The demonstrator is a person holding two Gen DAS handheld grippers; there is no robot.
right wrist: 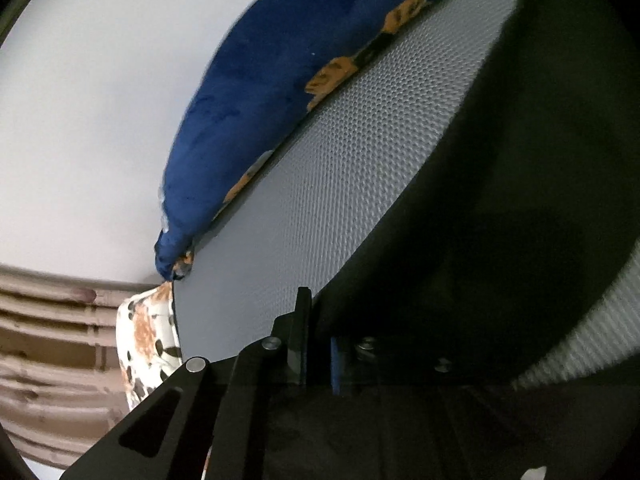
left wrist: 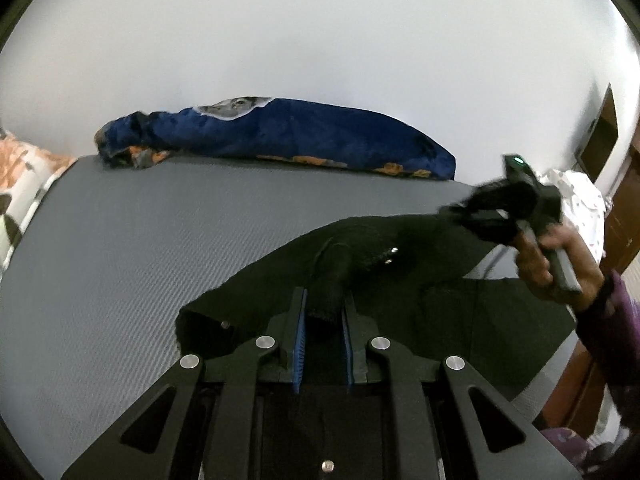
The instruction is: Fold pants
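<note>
Black pants (left wrist: 400, 264) lie spread on the grey mat (left wrist: 160, 248), with metal studs showing near the waist. My left gripper (left wrist: 324, 304) is shut on a bunched fold of the pants at its blue pads. My right gripper (left wrist: 492, 216) is seen in the left wrist view at the right, held by a hand, shut on the far edge of the pants and lifting it. In the right wrist view the black pants (right wrist: 500, 200) drape over the right gripper (right wrist: 320, 320) and hide its right finger.
A rolled blue blanket (left wrist: 288, 136) with orange print lies along the mat's far edge, by the white wall; it also shows in the right wrist view (right wrist: 260, 100). A floral cloth (left wrist: 24, 184) lies at the left. A wooden door (left wrist: 624, 220) stands at the right.
</note>
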